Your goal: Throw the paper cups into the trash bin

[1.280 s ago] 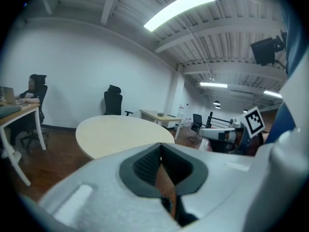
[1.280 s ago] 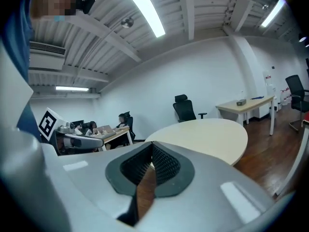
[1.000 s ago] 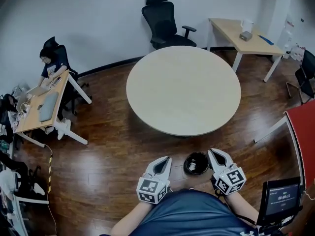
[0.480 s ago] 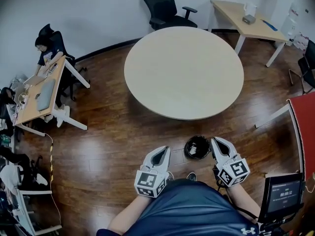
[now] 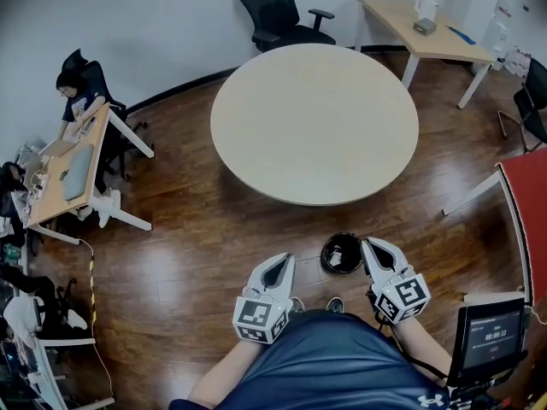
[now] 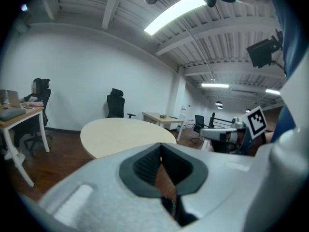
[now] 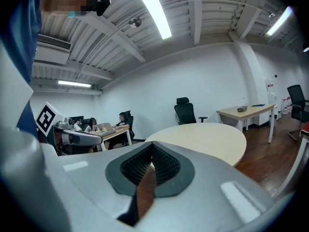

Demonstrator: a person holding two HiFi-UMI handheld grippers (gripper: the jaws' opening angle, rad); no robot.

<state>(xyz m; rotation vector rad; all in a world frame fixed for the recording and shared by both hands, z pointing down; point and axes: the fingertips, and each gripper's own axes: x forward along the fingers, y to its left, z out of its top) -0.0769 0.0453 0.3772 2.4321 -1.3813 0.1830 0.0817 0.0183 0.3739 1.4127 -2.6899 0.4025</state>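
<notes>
- Two grippers sit low in front of the holder's blue shirt (image 5: 329,370), above the wood floor (image 5: 188,246), one on each side of the bin.
- Left gripper (image 5: 286,260): its own view shows the jaws pressed together, ribbed pads meeting at the tip. Nothing is between them, only floor behind.
- Right gripper (image 5: 368,244): its jaws are fully closed too, pad against pad, and it holds nothing.
- Both grippers point forward toward the table, and their marker cubes are nearest the body.
- Bin (image 5: 329,265): small, round and black, it stands on the floor between the two grippers' tips. It is just beside the right gripper's tip and a little farther from the left one.
- The bin is near the table's near edge but clear of it.
- Cups (image 5: 336,254): they show as white shapes inside the bin, too small to tell one from another.
- Table (image 5: 314,122): large, round and pale-topped, it stands ahead of the grippers in the middle of the room.
- Chair (image 5: 273,11): a black office chair beyond the table, by the far wall.
- Desk (image 5: 427,37): it stands at the far right with small items on top.
- A second desk (image 5: 64,178) is at the left, and a seated person (image 5: 73,92) is at its far end.
- Screen (image 5: 490,340): a dark display at the lower right, beside the holder's right arm.
- Each gripper's view shows the other gripper off to the side, with the table ahead.
</notes>
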